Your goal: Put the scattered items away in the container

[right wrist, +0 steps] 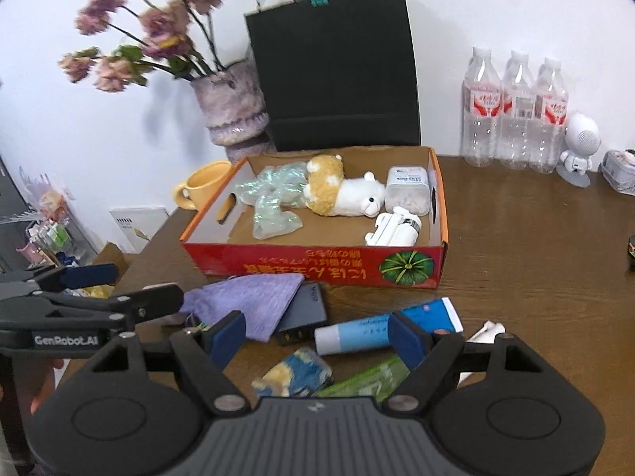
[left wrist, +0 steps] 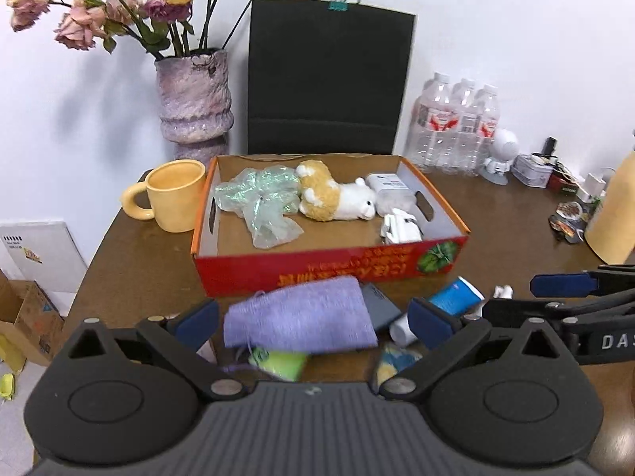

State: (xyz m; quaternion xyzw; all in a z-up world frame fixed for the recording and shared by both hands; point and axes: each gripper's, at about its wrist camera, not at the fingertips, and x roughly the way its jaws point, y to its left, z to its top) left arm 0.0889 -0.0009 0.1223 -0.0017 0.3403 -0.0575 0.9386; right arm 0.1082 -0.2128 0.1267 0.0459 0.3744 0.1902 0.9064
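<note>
While four items fill the box [right wrist: 401, 269], three bottles [right wrist: 516, 111] stand behind — upright

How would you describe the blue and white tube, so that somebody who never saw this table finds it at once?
Start from the red cardboard box in the middle of the brown table. On the table in front of its printed side lies a small pile of loose items. The tube lies flat at the right of that pile, beside a dark flat case; it alone is blue with a white cap.

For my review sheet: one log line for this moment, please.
left gripper: open, over purple cloth | right gripper: open, around blue tube | box: plush alpaca inside
</note>
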